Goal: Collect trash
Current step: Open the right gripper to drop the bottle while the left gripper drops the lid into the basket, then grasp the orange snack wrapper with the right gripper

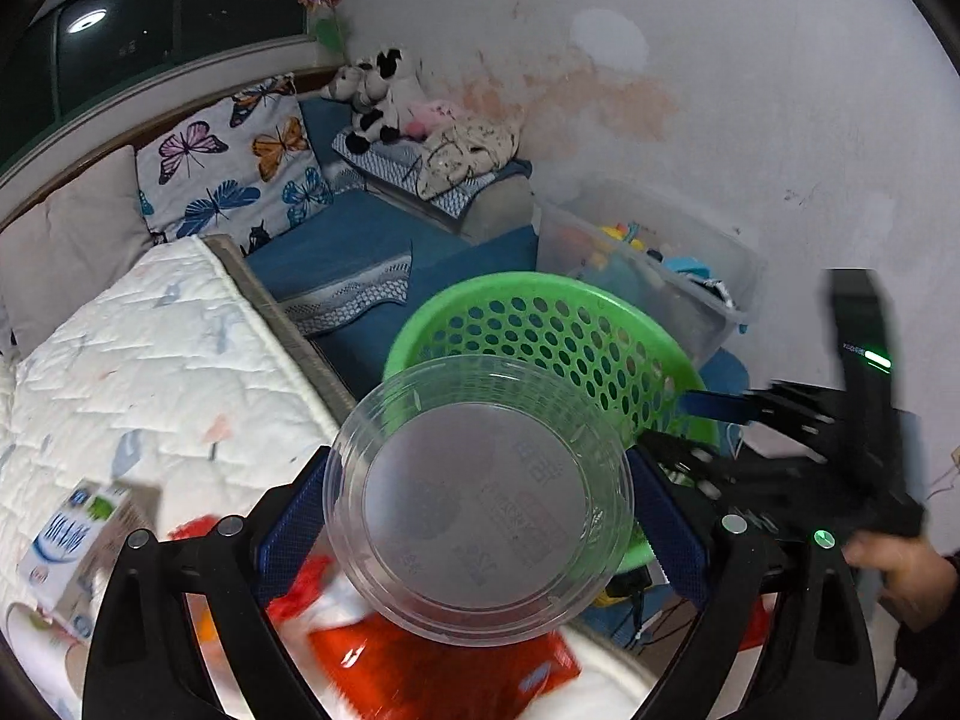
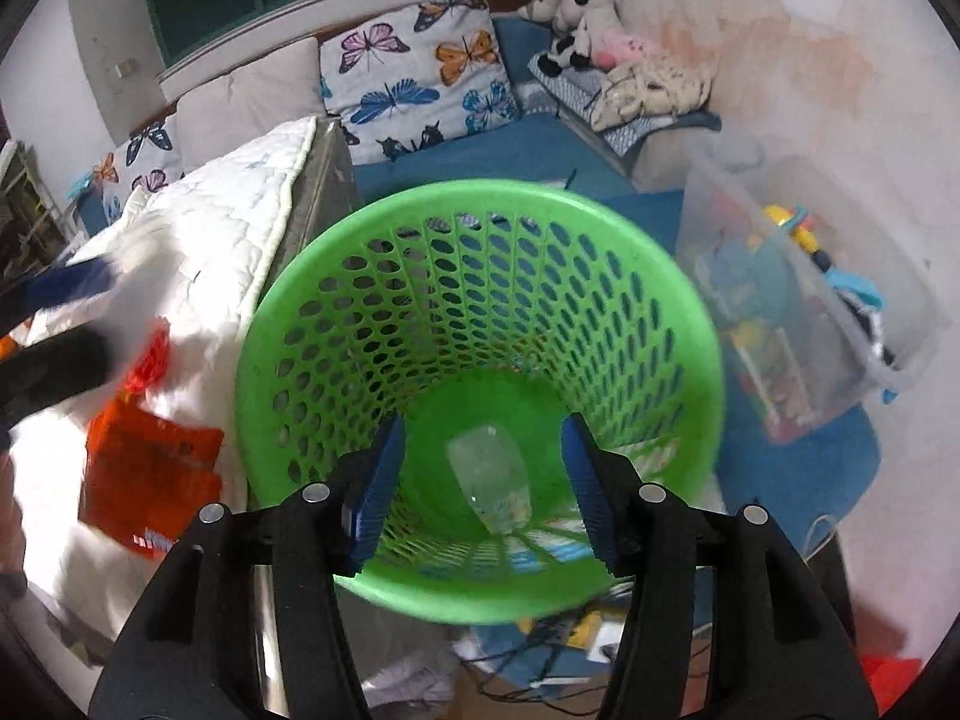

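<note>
Left gripper (image 1: 480, 510) clamps a clear plastic bowl (image 1: 480, 504) between its blue pads (image 1: 294, 516), one pad on each side of the bowl's wall, bowl tilted so its round base faces the camera. Bowl sits in front of the green perforated basket (image 1: 540, 324), overlapping the near rim; cannot tell if they touch. Under the bowl, on the white quilted mattress (image 1: 150, 360), lies an orange-red plastic wrapper (image 1: 432, 672), blurred, and a white-blue carton (image 1: 78, 540) at left near the gripper's left finger. Right gripper (image 2: 480, 486) is spread apart with nothing between the fingers, hovering over the mouth of the green basket (image 2: 480, 228), its blue pads (image 2: 378, 480) framing the basket floor. Inside the basket, on the bottom, lies a crumpled clear plastic bottle or cup (image 2: 492, 480); exact type unclear. In the right wrist view the orange-red wrapper (image 2: 150, 468) lies on the mattress (image 2: 228, 228) just left of the basket, and the left gripper is a blurred dark shape at far left. Behind: butterfly-print pillow (image 2: 414, 78), black-and-white plush cow (image 2: 576, 18), blue sofa cushion (image 1: 360, 240). Clear storage bin (image 2: 810, 324) with toys stands right of the basket against the stained wall (image 1: 660, 60).
</note>
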Tool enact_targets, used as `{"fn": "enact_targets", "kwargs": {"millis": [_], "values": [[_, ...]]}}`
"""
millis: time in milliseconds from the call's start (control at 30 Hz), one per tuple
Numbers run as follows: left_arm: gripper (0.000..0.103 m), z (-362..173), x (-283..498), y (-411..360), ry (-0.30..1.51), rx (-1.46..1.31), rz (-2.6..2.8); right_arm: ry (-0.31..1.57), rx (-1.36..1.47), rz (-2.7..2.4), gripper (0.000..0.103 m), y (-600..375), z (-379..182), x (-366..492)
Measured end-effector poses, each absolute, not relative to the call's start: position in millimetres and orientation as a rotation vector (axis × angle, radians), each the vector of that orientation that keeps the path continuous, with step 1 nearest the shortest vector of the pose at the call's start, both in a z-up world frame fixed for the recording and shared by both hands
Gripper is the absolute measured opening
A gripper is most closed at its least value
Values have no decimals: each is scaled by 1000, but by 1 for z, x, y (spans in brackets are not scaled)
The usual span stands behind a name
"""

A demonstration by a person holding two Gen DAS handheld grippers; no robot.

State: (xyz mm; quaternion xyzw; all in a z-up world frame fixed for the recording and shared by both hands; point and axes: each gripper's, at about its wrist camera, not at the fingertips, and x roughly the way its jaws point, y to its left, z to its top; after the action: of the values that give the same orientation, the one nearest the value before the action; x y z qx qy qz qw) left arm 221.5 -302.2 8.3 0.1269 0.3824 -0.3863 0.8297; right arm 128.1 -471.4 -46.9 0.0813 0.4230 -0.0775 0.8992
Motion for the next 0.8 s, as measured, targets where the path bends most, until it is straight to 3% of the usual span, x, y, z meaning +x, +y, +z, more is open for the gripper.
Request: {"fn": "enact_targets", "kwargs": {"millis": [467, 800], "values": [[93, -26, 232, -357, 914, 308, -795, 831, 112, -188, 63, -474, -43, 81], [94, -1, 224, -329, 868, 269, -775, 812, 127, -119, 66, -450, -37, 69]]}}
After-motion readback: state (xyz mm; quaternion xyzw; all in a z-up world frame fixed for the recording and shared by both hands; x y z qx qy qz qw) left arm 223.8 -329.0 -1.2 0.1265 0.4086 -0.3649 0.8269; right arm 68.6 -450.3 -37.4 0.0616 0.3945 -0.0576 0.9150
